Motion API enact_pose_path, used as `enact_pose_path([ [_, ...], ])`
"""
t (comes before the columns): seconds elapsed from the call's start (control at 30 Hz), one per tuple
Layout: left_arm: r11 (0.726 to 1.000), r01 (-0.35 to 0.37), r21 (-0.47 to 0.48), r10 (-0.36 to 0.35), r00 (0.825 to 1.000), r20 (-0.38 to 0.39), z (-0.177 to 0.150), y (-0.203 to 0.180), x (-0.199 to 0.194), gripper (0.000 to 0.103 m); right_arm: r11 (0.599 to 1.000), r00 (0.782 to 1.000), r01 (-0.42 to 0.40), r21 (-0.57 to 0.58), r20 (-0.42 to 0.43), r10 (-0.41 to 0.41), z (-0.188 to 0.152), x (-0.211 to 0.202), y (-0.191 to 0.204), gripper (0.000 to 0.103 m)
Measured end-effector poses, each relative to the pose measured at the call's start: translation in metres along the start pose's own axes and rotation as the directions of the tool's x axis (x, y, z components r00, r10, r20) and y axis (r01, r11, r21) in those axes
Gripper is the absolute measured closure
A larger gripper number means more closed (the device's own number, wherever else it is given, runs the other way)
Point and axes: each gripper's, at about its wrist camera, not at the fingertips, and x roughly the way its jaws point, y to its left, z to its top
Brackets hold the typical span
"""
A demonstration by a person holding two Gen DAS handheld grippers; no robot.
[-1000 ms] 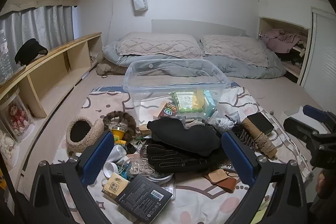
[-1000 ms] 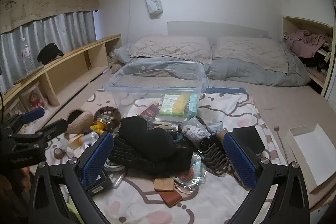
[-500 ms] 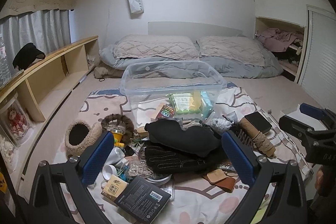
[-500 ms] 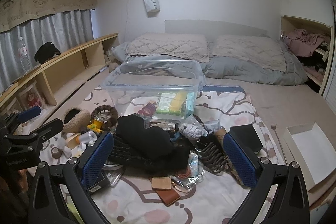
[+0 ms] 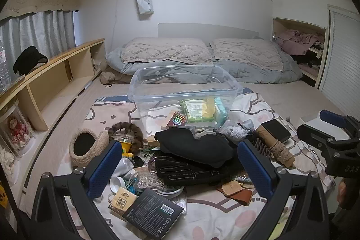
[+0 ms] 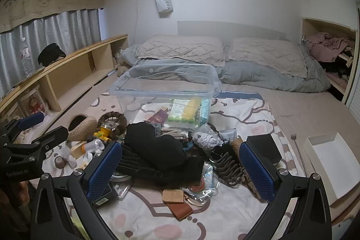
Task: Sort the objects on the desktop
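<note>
A clear plastic bin [image 5: 184,91] [image 6: 165,88] stands on a patterned blanket and holds a few packets. In front of it lies a pile: a black cloth [image 5: 193,145] [image 6: 155,145], black gloves [image 5: 186,169], a dark box [image 5: 153,216], a fuzzy tan pouch [image 5: 84,146], brown leather pieces [image 6: 177,202], a rope bundle [image 5: 274,149]. My left gripper [image 5: 178,167] hovers open above the pile's near side. My right gripper [image 6: 180,170] is open too, over the pile from the right. Neither holds anything.
A wooden shelf [image 5: 49,80] runs along the left wall with a black cap on top. Pillows and a grey duvet [image 5: 202,64] lie behind the bin. A white tray [image 6: 330,161] sits at the blanket's right edge, beside a small black box [image 6: 263,145].
Both views have shifted slightly, so the bin and pile sit a touch lower and nearer. Both grippers stay open and nothing in the pile has moved.
</note>
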Motion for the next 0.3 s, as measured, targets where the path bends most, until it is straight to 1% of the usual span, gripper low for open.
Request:
enact_pose_path([
  [0.3,1.000,0.001,0.004,-0.001,1.000,-0.002,-0.0002,-0.0001,-0.0005,0.000,1.000,1.000,-0.002,0.001,-0.002,0.002,0.0005,0.0002,0.0004,0.000],
])
